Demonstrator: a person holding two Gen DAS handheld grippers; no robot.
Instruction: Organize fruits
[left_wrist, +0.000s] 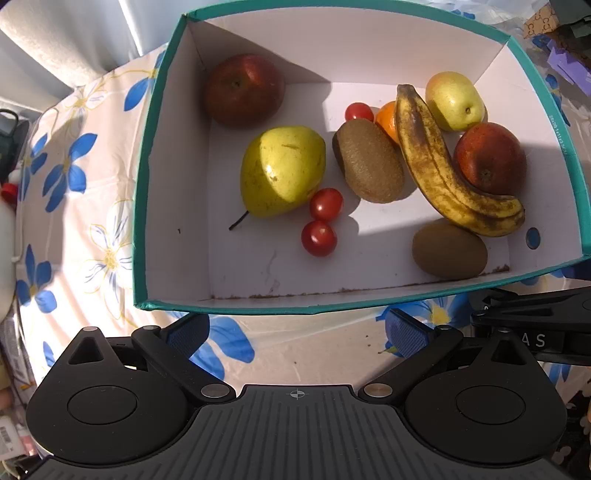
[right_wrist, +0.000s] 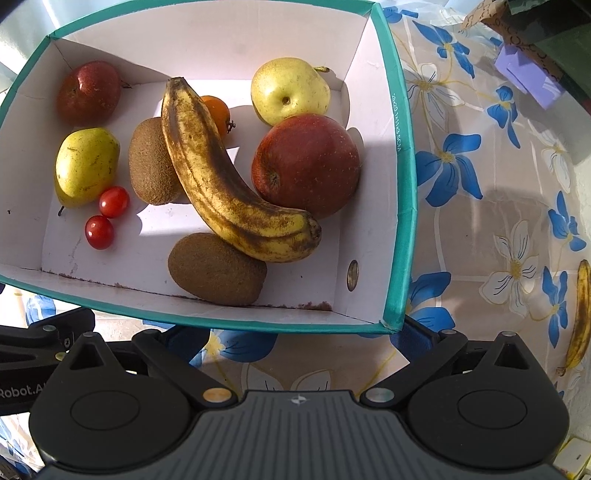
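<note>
Nearly all the fruit lies in the teal-rimmed box (right_wrist: 400, 192) on the flowered tablecloth (right_wrist: 480, 221), but one banana (right_wrist: 580, 317) lies outside, well apart from the box toward the cloth's right edge — likely the next thing to fetch. It looks overripe, brown-speckled and soft, so it should be light but easily bruised; a gentle pinch across its thick middle seems safest, not the stem. Inside the box, a second spotted banana (right_wrist: 225, 184) lies diagonally against a red apple (right_wrist: 306, 166) and over a kiwi (right_wrist: 218, 269), while two cherry tomatoes (right_wrist: 107, 218) sit by a pear (right_wrist: 86, 166) toward the left wall. The right gripper (right_wrist: 303, 343) and left gripper (left_wrist: 295, 332) both hang before the box's near wall, jaws spread wide and holding nothing.
</note>
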